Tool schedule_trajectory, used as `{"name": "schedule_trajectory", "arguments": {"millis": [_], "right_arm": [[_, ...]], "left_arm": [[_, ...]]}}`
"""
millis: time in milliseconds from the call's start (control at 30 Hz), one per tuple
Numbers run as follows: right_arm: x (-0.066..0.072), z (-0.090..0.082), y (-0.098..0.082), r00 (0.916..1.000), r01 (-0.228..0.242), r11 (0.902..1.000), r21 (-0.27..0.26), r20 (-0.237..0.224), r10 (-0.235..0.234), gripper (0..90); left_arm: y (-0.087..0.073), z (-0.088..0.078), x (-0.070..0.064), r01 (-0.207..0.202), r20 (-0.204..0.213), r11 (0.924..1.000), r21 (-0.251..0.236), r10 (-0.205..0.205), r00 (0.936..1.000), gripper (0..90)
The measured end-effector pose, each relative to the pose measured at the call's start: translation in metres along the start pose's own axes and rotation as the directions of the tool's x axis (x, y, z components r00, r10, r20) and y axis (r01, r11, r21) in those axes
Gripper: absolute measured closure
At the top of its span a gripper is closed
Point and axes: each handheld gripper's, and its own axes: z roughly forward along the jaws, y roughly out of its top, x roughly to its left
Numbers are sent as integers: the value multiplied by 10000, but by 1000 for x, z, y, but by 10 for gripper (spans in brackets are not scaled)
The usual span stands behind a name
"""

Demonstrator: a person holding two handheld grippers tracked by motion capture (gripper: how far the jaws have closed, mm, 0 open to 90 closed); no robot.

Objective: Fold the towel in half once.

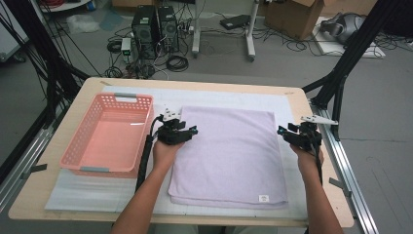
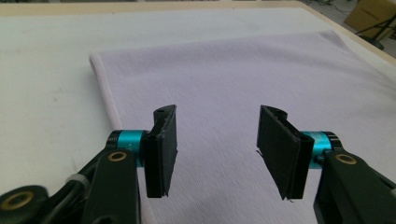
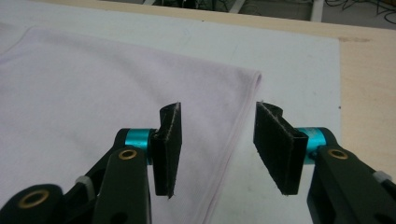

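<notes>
A pale lilac towel lies folded flat on the white mat, a small label near its front right corner. My left gripper hovers at the towel's left edge, near the far corner. Its jaws stand open over the cloth with nothing between them. My right gripper sits at the towel's right edge. In the right gripper view its open jaws straddle the towel's hem without pressing on it.
A pink plastic basket stands to the left of the towel, close to my left hand. The white mat covers most of the wooden table. Black frame posts rise at both sides, and cables and boxes lie on the floor beyond.
</notes>
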Motion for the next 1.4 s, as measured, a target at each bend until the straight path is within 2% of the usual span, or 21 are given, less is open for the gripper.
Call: {"name": "schedule_trajectory", "arguments": {"millis": [67,200,333,500,667,767,867,1000,1200,1267,1400], "right_arm": [[4,-7,-7,9999,36,10000,6,-104,-36,515],[12,-19,-24,9996,77,10000,58,-270,-76,522],[20,-32,-40,9993,114,9998,162,-368,-108,533],[29,-44,-57,9986,274,9989,384,-453,-257,547],[39,-60,-75,9969,422,9986,307,-677,-400,577],[46,-69,-87,9955,543,9976,424,-798,-508,587],[50,-75,-94,9947,653,9961,590,-832,-603,594],[53,-83,-100,9943,792,9940,750,-780,-733,614],[54,-92,-110,9962,510,9932,1042,-758,-432,683],[55,-95,-113,9959,570,9916,1162,-768,-482,705],[59,-102,-114,9955,465,9927,1109,-877,-368,722]], "left_arm": [[-3,-5,-3,-60,114,9998,-189,62,9999,442],[-13,-15,-8,-92,288,9997,-219,98,9995,430],[-27,-27,-15,-413,407,9991,-106,417,9983,425],[-38,-41,-20,-495,565,9986,-205,506,9971,432],[-54,-53,-24,-342,771,9994,-71,346,9964,431],[-63,-60,-27,-406,778,9992,50,401,9962,432],[-70,-68,-29,-567,700,9982,218,551,9960,433],[-75,-79,-31,-599,690,9981,172,586,9959,433],[-84,-93,-35,-830,770,9963,239,809,9937,432],[-88,-97,-37,-853,789,9960,261,830,9934,435],[-91,-103,-40,-889,907,9953,378,852,9922,458]]}}
